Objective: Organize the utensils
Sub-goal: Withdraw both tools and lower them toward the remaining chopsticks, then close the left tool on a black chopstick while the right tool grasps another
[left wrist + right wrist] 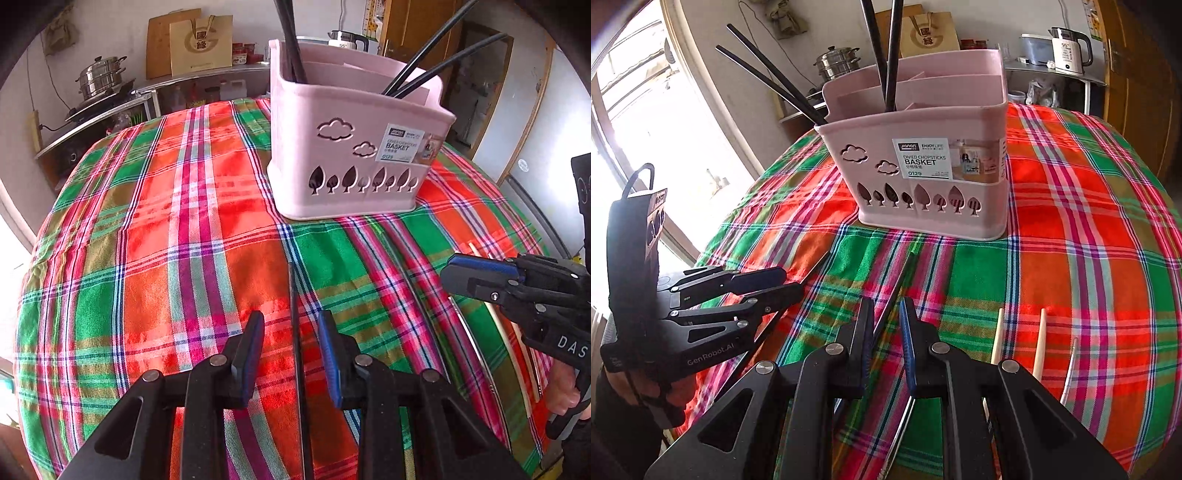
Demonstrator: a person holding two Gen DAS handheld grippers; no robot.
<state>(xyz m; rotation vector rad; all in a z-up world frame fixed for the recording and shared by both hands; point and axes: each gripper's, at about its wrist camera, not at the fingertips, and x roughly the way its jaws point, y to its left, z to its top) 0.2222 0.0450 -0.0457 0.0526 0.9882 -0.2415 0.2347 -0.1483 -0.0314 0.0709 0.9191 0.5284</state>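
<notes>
Your left gripper (291,354) straddles a black chopstick (295,314) before the basket (343,173), jaws narrow, not pressing; right gripper (886,332) likewise narrow, grip unclear.

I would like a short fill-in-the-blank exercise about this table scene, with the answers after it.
1. The basket is coloured ____.
2. The chopsticks standing in the basket are coloured ____.
3. The tablecloth has a ____ pattern.
4. One black chopstick lies between the fingers of the ____ gripper.

Answers: pink; black; plaid; left
</notes>
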